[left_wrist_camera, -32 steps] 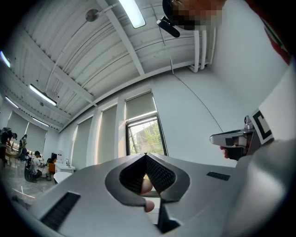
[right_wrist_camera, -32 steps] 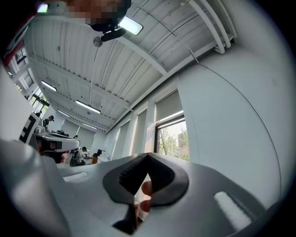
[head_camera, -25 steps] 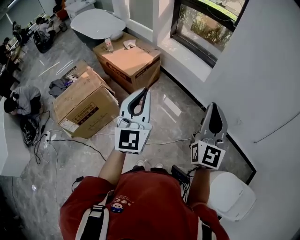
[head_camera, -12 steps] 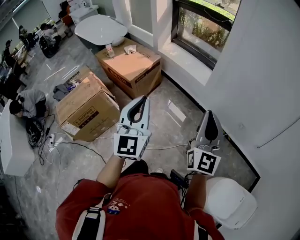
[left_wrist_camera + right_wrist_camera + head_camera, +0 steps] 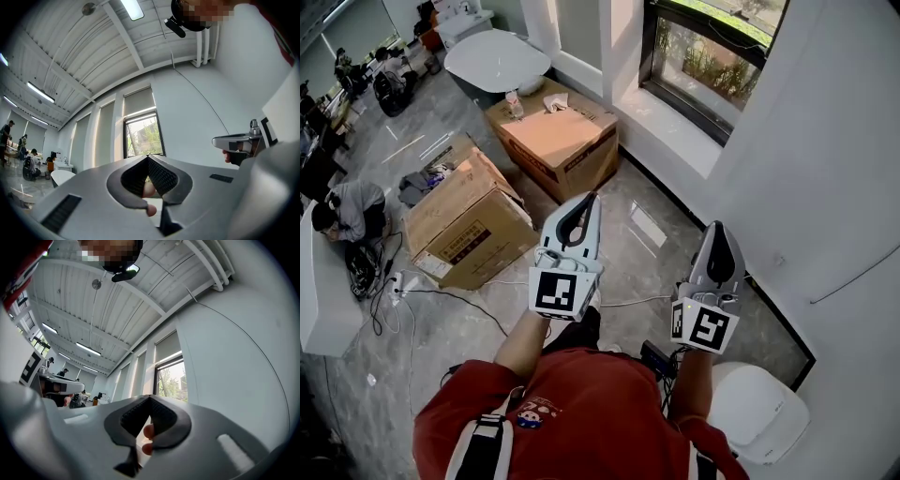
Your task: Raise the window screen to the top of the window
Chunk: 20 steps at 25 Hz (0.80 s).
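Left gripper point(image 5: 589, 199) and right gripper point(image 5: 718, 227) are both pressed together, empty. The window screen point(image 5: 139, 100) sits ahead and above, well apart. Arriving closed, they would likely bump it, not grip it.

Both arms are held out ahead of the body, side by side and apart. The left claw point(image 5: 590, 201) and right claw point(image 5: 718, 229) are each fully closed, empty, tips angled slightly upward

My head camera looks steeply down over my left tool point(image 5: 584, 208) and right tool point(image 5: 719, 239), window point(image 5: 712, 56) at one o'clock; both tool cameras face slightly upward, sharing that window
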Motion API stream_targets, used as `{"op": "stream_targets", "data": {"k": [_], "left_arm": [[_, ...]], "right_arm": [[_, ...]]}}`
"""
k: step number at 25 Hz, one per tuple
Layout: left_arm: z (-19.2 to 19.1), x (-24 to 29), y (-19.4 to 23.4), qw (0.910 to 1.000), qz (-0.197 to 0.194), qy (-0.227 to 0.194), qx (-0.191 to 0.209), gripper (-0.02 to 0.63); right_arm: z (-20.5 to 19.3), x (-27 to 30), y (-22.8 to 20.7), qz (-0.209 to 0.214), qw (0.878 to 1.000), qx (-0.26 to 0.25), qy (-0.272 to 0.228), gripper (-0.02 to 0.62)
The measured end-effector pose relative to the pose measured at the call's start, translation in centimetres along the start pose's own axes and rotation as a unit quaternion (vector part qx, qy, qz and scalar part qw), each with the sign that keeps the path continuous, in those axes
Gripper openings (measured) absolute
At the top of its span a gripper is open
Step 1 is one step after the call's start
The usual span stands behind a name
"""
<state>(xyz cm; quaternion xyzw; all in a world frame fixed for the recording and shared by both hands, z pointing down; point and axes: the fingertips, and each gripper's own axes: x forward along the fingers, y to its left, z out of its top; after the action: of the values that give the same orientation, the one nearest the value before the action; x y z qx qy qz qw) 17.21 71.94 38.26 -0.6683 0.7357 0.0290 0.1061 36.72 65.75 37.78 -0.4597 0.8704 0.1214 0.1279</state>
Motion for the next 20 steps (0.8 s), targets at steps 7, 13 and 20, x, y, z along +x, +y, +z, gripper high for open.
{"op": "stream_targets", "data": {"k": [7,13,20], "left_arm": [[-1.8,5.4,2.9,0.9999,-0.005,0.002,-0.013,0.006],[-3.8,10.8,7.0,0.9995,-0.01,0.008,-0.029,0.006],[-6.6,16.7,12.4,0.9988,-0.016,0.017,-0.044,0.006]], "right_arm": [[-2.0,6.1,0.3,-0.001,1.0,-0.013,0.009,0.009],[-4.7,12.5,1.8,0.003,0.999,-0.023,0.025,0.009],[-7.4,20.4,3.6,-0.005,0.999,-0.031,0.041,0.009]]}}
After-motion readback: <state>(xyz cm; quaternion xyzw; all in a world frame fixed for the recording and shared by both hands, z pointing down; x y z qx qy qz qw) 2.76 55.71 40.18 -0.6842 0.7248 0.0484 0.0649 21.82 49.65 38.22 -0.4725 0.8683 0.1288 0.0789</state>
